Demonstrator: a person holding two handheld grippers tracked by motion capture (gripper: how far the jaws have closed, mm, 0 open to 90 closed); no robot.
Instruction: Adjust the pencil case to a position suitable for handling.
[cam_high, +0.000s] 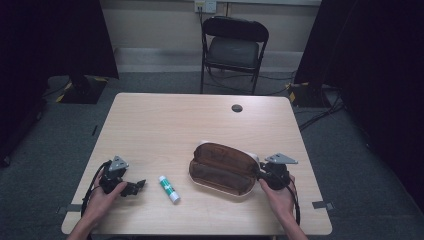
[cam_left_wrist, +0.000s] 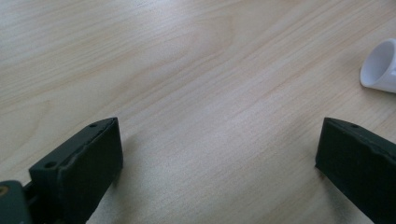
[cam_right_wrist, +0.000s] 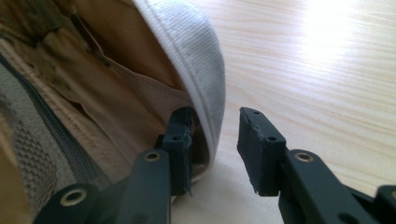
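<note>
Two grippers are down on the pale wooden surface (cam_high: 165, 120), one in each hand; at the 8 o'clock side the left gripper (cam_high: 134, 187) rests low, its fingers (cam_left_wrist: 81, 170) spread wide over bare wood with nothing between them; just toward 3 o'clock of it lies a glue stick (cam_high: 169, 189), green body and white cap, flat on the surface, and the left gripper view catches its white end (cam_left_wrist: 380, 65) at the upper right, apart from the fingers; on to the 5 o'clock area, an open pencil case (cam_high: 222, 168), brown inside with a white outer shell, lies with its lid folded back; at its 3 o'clock end the right gripper (cam_high: 260, 174) meets it; in the right gripper view the fingers (cam_right_wrist: 261, 149) stand partly open, straddling the white rim (cam_right_wrist: 196, 60), one inside against the tan lining, the other outside and clear of the fabric; beyond the surface at 12 o'clock stands a black folding chair (cam_high: 234, 47).
</note>
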